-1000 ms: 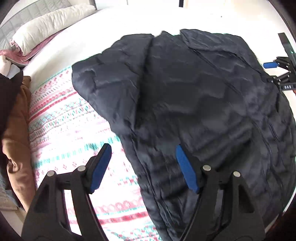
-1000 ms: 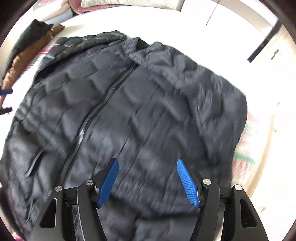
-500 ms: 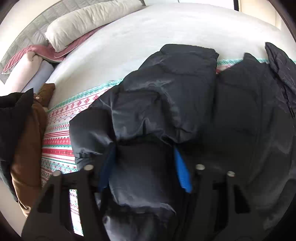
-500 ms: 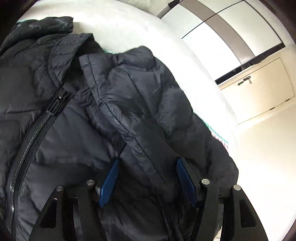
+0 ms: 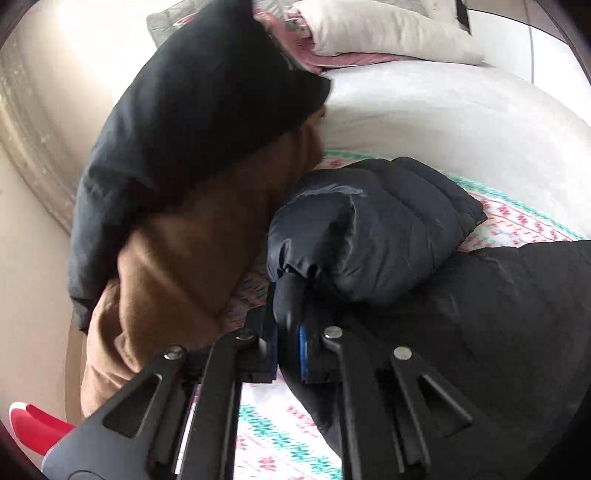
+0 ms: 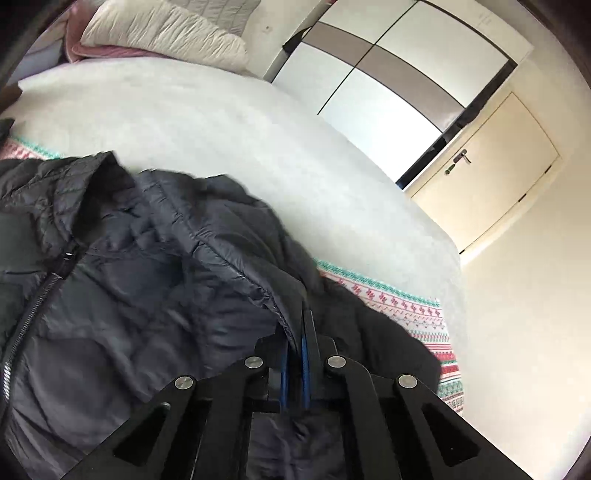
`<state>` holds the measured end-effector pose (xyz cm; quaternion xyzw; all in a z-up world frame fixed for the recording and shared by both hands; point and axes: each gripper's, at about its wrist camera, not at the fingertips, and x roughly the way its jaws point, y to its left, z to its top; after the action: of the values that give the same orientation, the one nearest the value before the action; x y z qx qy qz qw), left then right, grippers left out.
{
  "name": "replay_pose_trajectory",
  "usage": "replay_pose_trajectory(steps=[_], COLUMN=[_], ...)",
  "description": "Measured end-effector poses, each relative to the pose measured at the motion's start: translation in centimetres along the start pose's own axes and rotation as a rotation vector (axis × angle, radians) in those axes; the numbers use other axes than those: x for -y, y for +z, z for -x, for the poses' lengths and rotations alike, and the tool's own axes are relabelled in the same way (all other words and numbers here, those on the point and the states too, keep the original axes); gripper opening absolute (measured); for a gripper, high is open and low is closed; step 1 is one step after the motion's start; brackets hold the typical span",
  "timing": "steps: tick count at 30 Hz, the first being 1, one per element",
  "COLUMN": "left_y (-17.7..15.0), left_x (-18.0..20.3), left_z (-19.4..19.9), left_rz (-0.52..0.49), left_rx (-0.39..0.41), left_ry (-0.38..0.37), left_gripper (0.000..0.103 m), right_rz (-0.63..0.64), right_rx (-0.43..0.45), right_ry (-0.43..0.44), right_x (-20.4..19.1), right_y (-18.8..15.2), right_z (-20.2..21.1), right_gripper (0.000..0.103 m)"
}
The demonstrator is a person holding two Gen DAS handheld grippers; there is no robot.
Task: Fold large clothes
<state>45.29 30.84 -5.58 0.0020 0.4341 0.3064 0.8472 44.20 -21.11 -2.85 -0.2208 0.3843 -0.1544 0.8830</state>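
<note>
The dark puffer jacket (image 6: 122, 295) lies on the patterned blanket (image 6: 413, 314) on the bed (image 6: 221, 129), zipper up, collar toward the pillows (image 6: 166, 33). Left gripper (image 5: 288, 343) pinches the sleeve cuff (image 5: 369, 229); brown garment (image 5: 192, 258) crowds just beside. Right gripper (image 6: 293, 373) clamps a jacket seam near the bed's edge; bare sheet lies beyond.

The jacket (image 6: 140, 295) is spread on the bed (image 6: 229, 140), over the blanket (image 6: 417, 310); a heap of clothes (image 5: 192, 192) is seen left of its sleeve (image 5: 373, 229), and pillows (image 6: 162, 29) are stacked behind, at the bed's far end
</note>
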Motion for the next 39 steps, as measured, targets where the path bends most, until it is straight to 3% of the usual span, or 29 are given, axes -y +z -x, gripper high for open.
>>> replay_pose_trajectory(steps=[4, 7, 9, 13, 15, 17, 18, 20, 23, 25, 26, 28, 31, 34, 37, 39], left_y=[-1.9, -3.0, -3.5, -3.7, -3.3, -3.2, -3.3, -3.5, -3.4, -3.5, -3.5, -4.1, -4.6, -6.3, -7.6, -8.4], left_x=[-4.0, -5.2, -5.7, -5.8, -5.8, -5.6, -5.5, -5.3, -5.4, -5.2, -4.9, -4.3, -2.7, 1.0, 6.9, 11.9], left_z=[-2.1, -2.8, -3.1, -3.9, -4.2, -4.3, -4.3, -3.9, -2.4, -1.0, -0.2, 2.2, 5.7, 10.3, 13.8, 15.7], left_rz=[0.045, 0.035, 0.032, 0.006, -0.025, -0.075, -0.097, -0.122, -0.141, -0.176, -0.2, -0.236, -0.272, -0.352, -0.444, -0.501], left_rx=[-0.066, -0.084, -0.089, -0.107, -0.105, -0.1, -0.101, -0.11, -0.119, -0.109, -0.097, -0.062, 0.015, 0.054, 0.018, -0.027], left_ry=[-0.033, -0.059, -0.071, -0.093, -0.09, -0.079, -0.078, -0.074, -0.11, -0.142, -0.158, -0.184, -0.24, -0.353, -0.524, -0.631], left_gripper=[0.011, 0.012, 0.013, 0.016, 0.017, 0.018, 0.018, 0.026, 0.028, 0.035, 0.047, 0.057, 0.058, 0.06, 0.06, 0.06], right_rz=[-0.071, -0.184, -0.339, -0.732, -0.875, -0.904, -0.904, -0.906, -0.945, -0.946, -0.934, -0.936, -1.109, -1.387, -1.643, -1.701], right_rx=[0.023, -0.045, -0.132, -0.322, -0.379, -0.4, -0.382, -0.399, -0.445, -0.401, -0.366, -0.343, -0.399, -0.44, -0.376, -0.291], right_ry=[-0.078, -0.123, -0.096, 0.01, 0.097, 0.112, 0.107, 0.07, -0.027, -0.035, -0.006, 0.042, 0.099, 0.277, 0.462, 0.461], right_x=[5.2, 10.8, 15.5, 25.0, 27.5, 27.4, 27.8, 28.9, 31.0, 31.7, 31.9, 31.8, 33.3, 33.6, 31.6, 31.6], right_y=[-1.0, -3.2, -5.1, -14.0, -19.0, -22.3, -23.3, -24.7, -25.8, -25.0, -24.5, -23.8, -25.8, -29.9, -33.6, -34.4], right_z=[1.1, -0.3, -2.6, -6.3, -7.4, -7.0, -6.3, -5.0, -2.8, -0.7, 0.1, 1.0, -1.3, -5.5, -7.6, -7.7], right_gripper=[0.004, 0.004, 0.005, 0.006, 0.025, 0.032, 0.046, 0.061, 0.061, 0.063, 0.063, 0.068, 0.073, 0.073, 0.073, 0.071])
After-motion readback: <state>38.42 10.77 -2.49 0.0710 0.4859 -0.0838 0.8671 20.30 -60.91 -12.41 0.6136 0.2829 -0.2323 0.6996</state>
